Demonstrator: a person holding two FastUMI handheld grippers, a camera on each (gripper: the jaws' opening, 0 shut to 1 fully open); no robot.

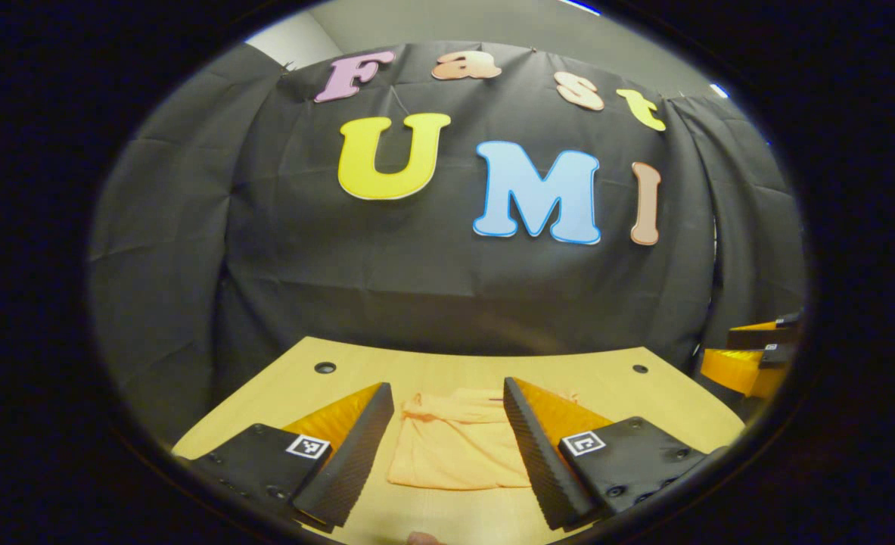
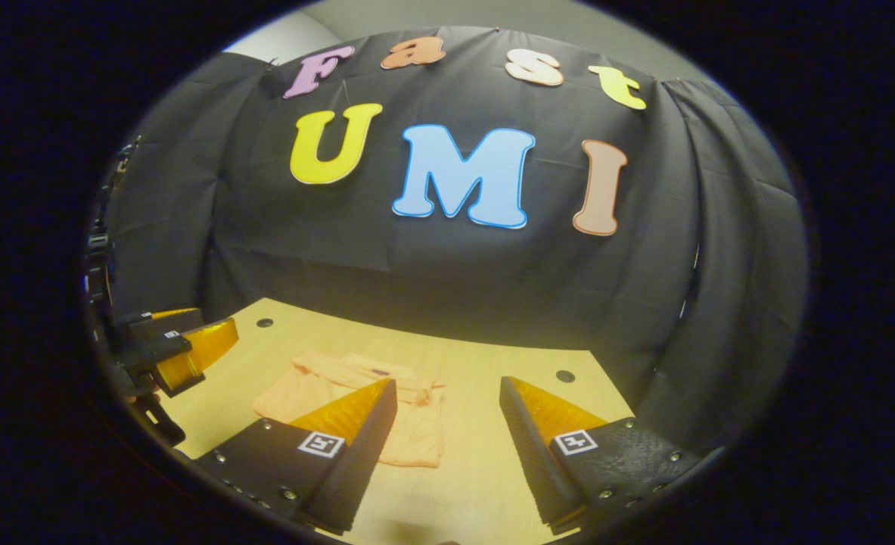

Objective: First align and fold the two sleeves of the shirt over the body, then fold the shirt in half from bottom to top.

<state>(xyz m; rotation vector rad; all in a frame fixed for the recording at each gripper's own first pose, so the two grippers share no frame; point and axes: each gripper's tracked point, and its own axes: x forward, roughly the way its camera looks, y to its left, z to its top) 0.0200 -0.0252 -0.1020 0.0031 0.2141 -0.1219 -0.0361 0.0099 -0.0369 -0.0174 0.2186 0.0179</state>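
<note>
Shirt [image 1: 458, 443] lies flat on the table [image 1: 447, 363], orange cloth on light wood, seen between the left gripper [image 1: 447, 446] fingers in the left gripper view. In the right gripper view the shirt [image 2: 356, 397] sits toward 10 o'clock of the right gripper [image 2: 447, 446], partly behind its near finger. Collar end points toward the booth wall at 12 o'clock, hem toward 6.

Both grippers hover above the table with jaws spread wide, holding nothing, not touching the cloth. The other gripper shows at 3 o'clock in the left gripper view and at 9 o'clock in the right gripper view.

The sleeves look bunched near the collar; whether they are already folded in is hard to tell.

Risks, as a judgement:
- 1 finger could dig under 2 layers instead of 1, dragging the whole shirt rather than a sleeve.
- The thin cloth may slip out if pinched at the very edge.
- The 2 grippers lifting unevenly would skew the fold line, so the hem misses the collar.
- The cloth could slide on the smooth wood toward the table edge at 6 o'clock.
</note>
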